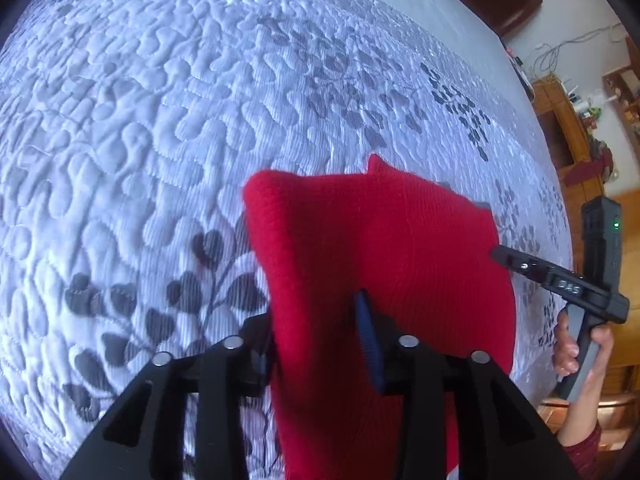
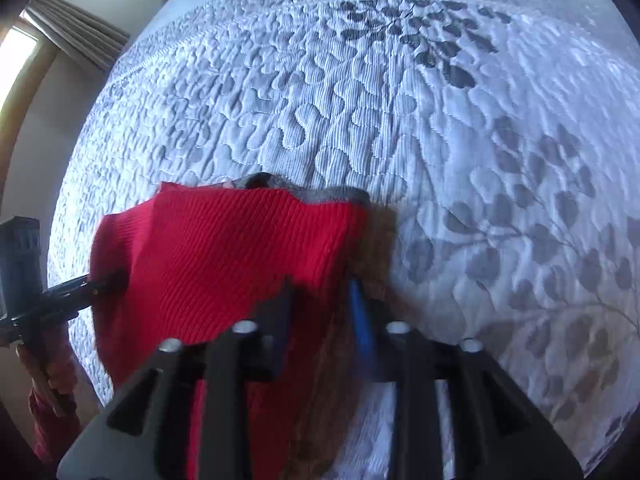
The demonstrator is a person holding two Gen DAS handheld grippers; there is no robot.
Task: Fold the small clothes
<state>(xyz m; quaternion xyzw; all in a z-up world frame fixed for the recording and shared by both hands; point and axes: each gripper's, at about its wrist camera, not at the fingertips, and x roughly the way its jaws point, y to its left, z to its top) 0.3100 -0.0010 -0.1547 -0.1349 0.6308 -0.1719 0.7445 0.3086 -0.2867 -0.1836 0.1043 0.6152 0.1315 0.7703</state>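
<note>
A red knitted garment (image 1: 380, 248) with a grey band (image 2: 332, 194) along its far edge lies bunched on the quilted bedspread (image 1: 160, 120). Its near part rises up between both pairs of fingers. In the left wrist view my left gripper (image 1: 316, 340) stands with jaws apart, red cloth filling the gap beside the blue pad (image 1: 370, 344). My right gripper (image 2: 320, 308) also has its jaws apart around the garment's right edge, blurred cloth loose between them. Each gripper shows in the other's view: the right gripper (image 1: 498, 256) at the cloth's right side, the left gripper (image 2: 92, 286) at its left.
The grey-white bedspread (image 2: 440, 140) with a dark leaf print stretches far ahead and to both sides. A person's hand (image 1: 580, 352) in a red sleeve holds the right handle. Wooden furniture (image 1: 568, 128) stands past the bed's right edge; a curtained window (image 2: 60, 40) is at the left.
</note>
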